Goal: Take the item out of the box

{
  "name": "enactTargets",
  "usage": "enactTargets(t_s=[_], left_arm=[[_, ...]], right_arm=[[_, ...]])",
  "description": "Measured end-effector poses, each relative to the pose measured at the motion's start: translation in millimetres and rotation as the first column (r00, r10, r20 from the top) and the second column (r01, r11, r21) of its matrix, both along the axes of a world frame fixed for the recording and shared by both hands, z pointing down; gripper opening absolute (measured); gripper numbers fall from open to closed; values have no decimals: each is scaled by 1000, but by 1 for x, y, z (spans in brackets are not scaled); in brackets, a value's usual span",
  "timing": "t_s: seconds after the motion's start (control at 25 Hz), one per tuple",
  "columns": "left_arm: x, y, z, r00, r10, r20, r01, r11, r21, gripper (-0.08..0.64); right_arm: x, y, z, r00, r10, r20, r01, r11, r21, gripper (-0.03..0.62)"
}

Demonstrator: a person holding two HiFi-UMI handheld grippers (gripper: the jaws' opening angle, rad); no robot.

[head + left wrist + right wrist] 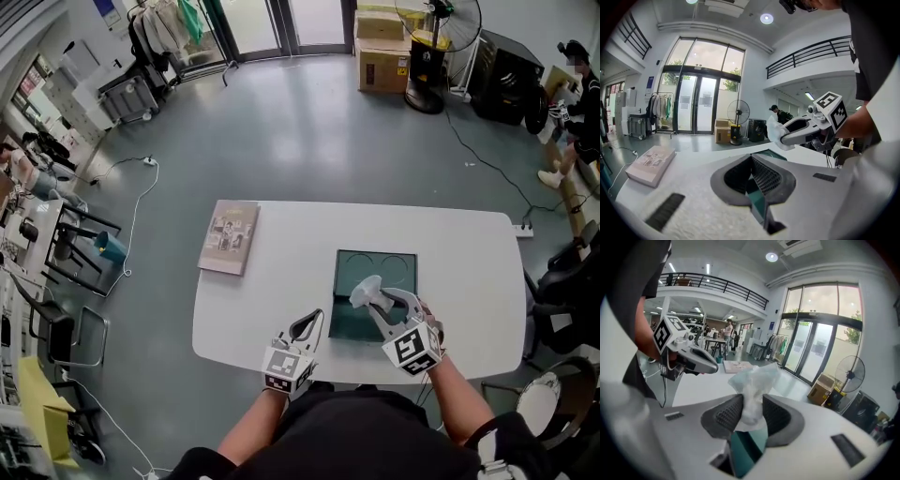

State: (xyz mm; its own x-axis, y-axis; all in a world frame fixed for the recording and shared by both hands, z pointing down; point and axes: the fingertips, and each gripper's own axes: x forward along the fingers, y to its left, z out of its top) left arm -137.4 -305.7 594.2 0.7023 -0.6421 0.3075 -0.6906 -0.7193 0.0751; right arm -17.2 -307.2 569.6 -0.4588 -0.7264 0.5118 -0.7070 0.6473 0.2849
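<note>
An open dark green box point(377, 270) lies on the white table point(281, 281). My right gripper point(373, 298) hovers over the box's near half, shut on a white crumpled plastic-wrapped item point(365, 291). In the right gripper view the item point(753, 380) sticks up from between the pads of the gripper point(752, 405). My left gripper point(314, 317) hangs just left of the box's near corner, its jaws shut with nothing in them. The left gripper view shows the jaws point(751, 157) meeting at their tips, with the right gripper point(782, 139) and the item point(774, 129) beyond them.
A book point(230, 236) lies at the table's far left corner. Beyond the table on the grey floor stand cardboard boxes point(382, 52) and a fan point(433, 47). A person point(577, 103) sits at the far right. Cables run across the floor.
</note>
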Motion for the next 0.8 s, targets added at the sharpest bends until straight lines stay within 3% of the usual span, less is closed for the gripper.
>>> enactTargets(t_s=[0.16,0.4,0.64,0.8], left_arm=[[-2,-8,-15,999,-16,-32,16,1000,22,11],[2,-18,-38,997,-32,-71,36,998,51,11],[3,-26,-55,994,-28,-103,36,996,83,11],[6,-31,-61,993,-23,-115,34,994,100,11]], right_arm=[[2,-6,-30,984,85,160,-96,994,61,138],[18,-11,-81,915,179,361,-248,956,156,140],[24,-9,-115,875,175,452,-295,932,209,140],[26,-5,-121,881,172,441,-307,917,255,137]])
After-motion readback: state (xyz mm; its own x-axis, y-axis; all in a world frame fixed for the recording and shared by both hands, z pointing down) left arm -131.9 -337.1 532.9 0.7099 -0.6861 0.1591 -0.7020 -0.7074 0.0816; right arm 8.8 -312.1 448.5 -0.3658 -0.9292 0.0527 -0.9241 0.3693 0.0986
